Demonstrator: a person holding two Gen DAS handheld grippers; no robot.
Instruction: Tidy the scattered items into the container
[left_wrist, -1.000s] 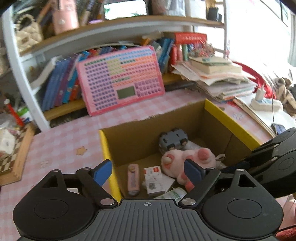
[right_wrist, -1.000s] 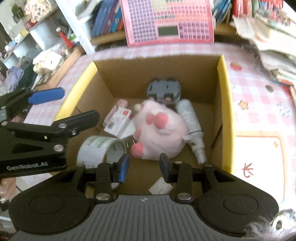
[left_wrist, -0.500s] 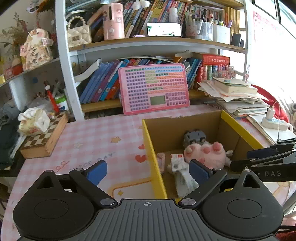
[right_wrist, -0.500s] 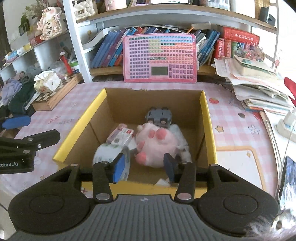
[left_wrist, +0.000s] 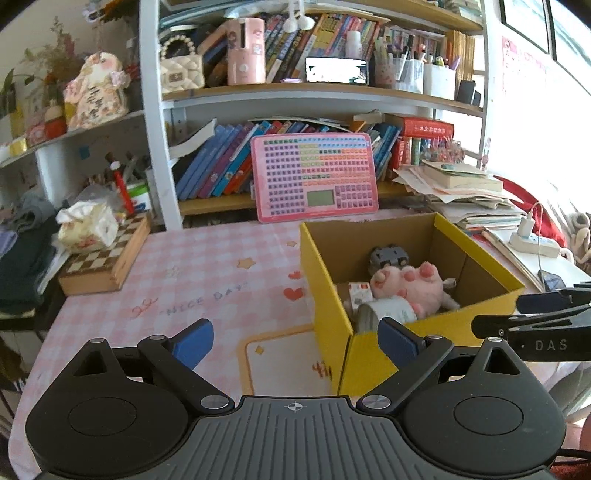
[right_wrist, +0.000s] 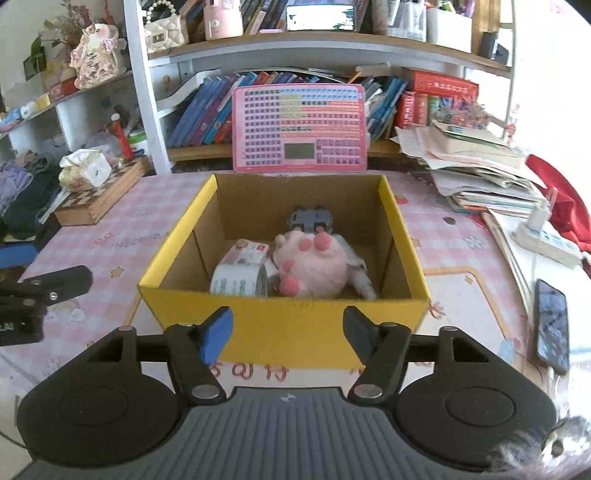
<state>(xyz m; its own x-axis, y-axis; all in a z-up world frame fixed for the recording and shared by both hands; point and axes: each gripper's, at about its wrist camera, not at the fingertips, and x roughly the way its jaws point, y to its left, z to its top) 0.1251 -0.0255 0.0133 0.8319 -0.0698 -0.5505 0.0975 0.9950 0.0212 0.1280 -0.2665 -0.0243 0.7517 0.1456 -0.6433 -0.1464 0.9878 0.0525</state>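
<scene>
Tablecloth (left_wrist: 207, 280) reads "NICE DAY"; tape roll (right_wrist: 240, 278) print illegible. Left gripper (left_wrist: 295, 341) spread wide, empty; right gripper (right_wrist: 288, 330) opening, empty.

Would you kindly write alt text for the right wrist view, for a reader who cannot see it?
A yellow cardboard box on a pink checked table holds a pink plush toy, a tape roll, a small carton and a grey toy car. The right gripper, empty, is opening in front of it.
</scene>
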